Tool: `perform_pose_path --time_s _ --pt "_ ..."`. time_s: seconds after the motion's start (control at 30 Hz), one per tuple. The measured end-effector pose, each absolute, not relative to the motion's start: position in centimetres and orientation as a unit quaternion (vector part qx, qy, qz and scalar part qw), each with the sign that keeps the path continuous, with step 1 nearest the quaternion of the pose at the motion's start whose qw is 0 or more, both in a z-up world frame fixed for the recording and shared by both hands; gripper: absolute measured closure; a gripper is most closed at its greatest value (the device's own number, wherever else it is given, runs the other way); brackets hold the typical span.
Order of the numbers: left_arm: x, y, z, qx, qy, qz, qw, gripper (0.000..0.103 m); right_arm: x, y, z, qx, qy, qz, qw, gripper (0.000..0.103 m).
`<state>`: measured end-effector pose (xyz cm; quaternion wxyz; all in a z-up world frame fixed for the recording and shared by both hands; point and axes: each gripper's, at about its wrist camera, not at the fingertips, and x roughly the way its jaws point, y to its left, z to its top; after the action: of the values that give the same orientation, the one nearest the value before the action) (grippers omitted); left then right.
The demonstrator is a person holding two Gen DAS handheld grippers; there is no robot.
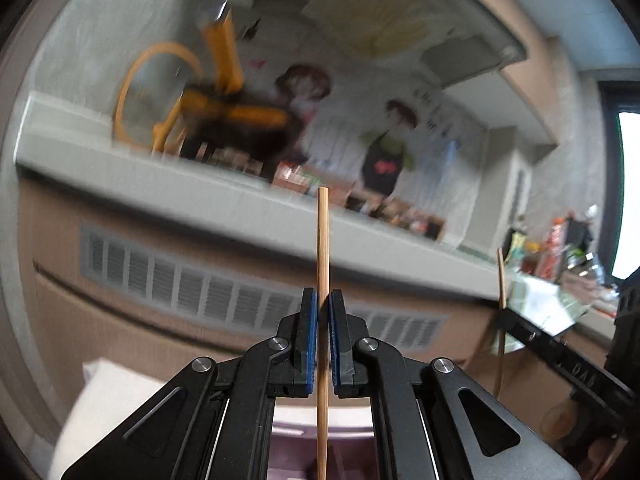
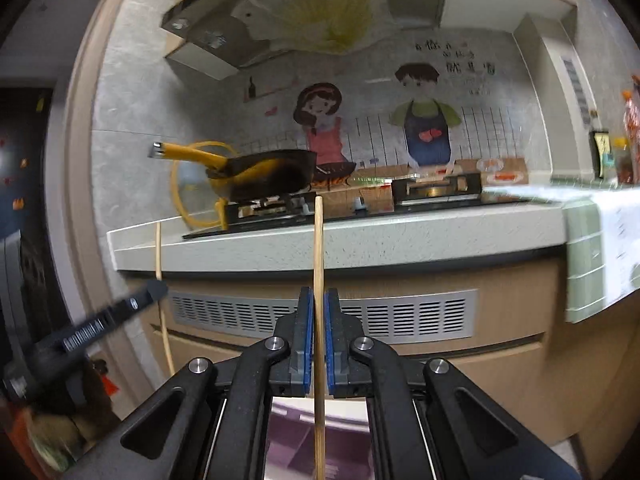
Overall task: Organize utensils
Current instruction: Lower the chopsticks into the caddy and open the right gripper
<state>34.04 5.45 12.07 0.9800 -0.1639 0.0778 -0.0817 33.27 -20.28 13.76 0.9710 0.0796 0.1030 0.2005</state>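
The left gripper [image 1: 323, 308] is clamping one chopstick [image 1: 322, 280] upright between its blue pads [image 1: 311, 344], the stick running above and below the jaws. The right gripper [image 2: 319, 306] is pinching a second chopstick [image 2: 318, 264] the same way. Each is gripping mid-shaft, probably for balance in carrying. Ahead of both, the counter [image 2: 360, 240] and pan [image 2: 272, 176] are standing well apart.
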Motion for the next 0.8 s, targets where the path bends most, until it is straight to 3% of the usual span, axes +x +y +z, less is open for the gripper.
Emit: perform_pose_path --time_s 0.33,0.57,0.8 --pt "40.1 5.2 4.1 -0.17 0.132 -0.08 0.973 0.097 39.8 -17.8 5.4 0.075 0.166 0.153 0.971 0.099" --pt "37.5 4.4 0.6 -0.175 0.195 -0.113 0.958 0.095 37.6 -18.0 1.9 0.031 0.209 0.173 0.962 0.098" --pt "32.0 4.5 2.1 -0.166 0.187 -0.128 0.96 0.07 34.0 -19.8 1.3 0.015 0.254 0.194 0.947 0.093"
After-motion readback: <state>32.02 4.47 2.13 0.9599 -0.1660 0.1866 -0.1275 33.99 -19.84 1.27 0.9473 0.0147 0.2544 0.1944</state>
